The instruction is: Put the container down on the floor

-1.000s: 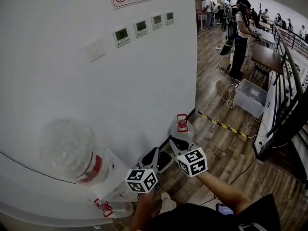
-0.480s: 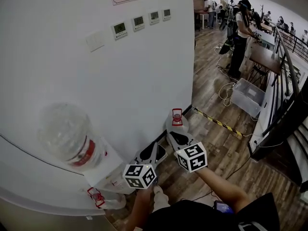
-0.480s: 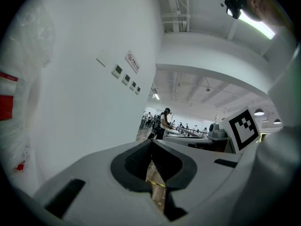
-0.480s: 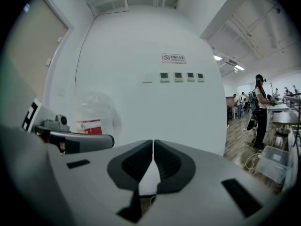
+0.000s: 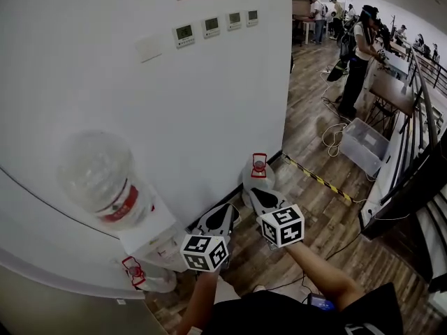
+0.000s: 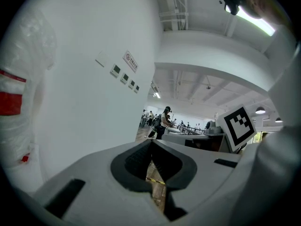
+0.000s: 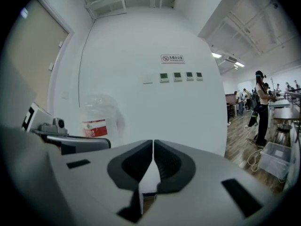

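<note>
A clear water jug (image 5: 252, 181) with a red handle cap stands on the wooden floor against the white wall. My right gripper (image 5: 262, 199) hangs shut just in front of it, nothing between its jaws. My left gripper (image 5: 222, 221) is shut and empty too, a little left of the jug and close to the wall. In the left gripper view the left gripper (image 6: 151, 143) looks along the wall toward the far room. From the right gripper view the right gripper (image 7: 154, 143) faces the wall.
A water dispenser with a big upturned bottle (image 5: 99, 181) stands at the left, and another red-capped jug (image 5: 148, 278) lies at its foot. Yellow-black tape (image 5: 318, 179), cables (image 5: 334, 134) and a plastic bin (image 5: 363, 145) lie on the floor to the right. People (image 5: 359, 56) work at far tables.
The head view has shifted a little; both grippers keep the same shut pose near the floor jug, which stays in place.
</note>
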A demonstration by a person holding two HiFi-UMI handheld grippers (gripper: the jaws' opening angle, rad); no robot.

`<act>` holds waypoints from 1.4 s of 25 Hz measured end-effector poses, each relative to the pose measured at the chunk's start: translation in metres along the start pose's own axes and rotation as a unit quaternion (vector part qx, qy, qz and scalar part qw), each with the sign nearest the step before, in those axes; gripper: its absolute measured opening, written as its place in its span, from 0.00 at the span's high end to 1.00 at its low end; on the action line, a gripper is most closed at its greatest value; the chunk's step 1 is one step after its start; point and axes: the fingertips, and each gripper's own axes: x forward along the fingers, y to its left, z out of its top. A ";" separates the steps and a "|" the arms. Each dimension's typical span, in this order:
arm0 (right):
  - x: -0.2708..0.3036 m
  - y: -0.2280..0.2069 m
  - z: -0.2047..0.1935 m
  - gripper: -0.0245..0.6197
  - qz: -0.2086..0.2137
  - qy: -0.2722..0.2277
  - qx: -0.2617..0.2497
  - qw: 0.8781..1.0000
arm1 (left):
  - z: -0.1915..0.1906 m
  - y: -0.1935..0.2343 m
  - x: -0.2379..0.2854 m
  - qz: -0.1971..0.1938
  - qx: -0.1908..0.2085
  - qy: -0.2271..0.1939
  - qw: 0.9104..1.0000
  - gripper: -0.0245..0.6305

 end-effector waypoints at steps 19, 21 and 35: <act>0.016 0.059 0.025 0.91 0.008 -0.019 0.008 1.000 | 0.037 0.031 -0.043 -0.001 0.026 -0.013 1.000 0.94; 0.017 0.065 0.030 0.92 0.004 -0.026 0.009 1.000 | 0.041 0.035 -0.048 -0.003 0.028 -0.011 1.000 0.94; 0.032 0.098 0.036 0.92 -0.008 -0.038 0.020 0.999 | 0.053 0.061 -0.072 -0.019 0.023 -0.018 0.999 0.94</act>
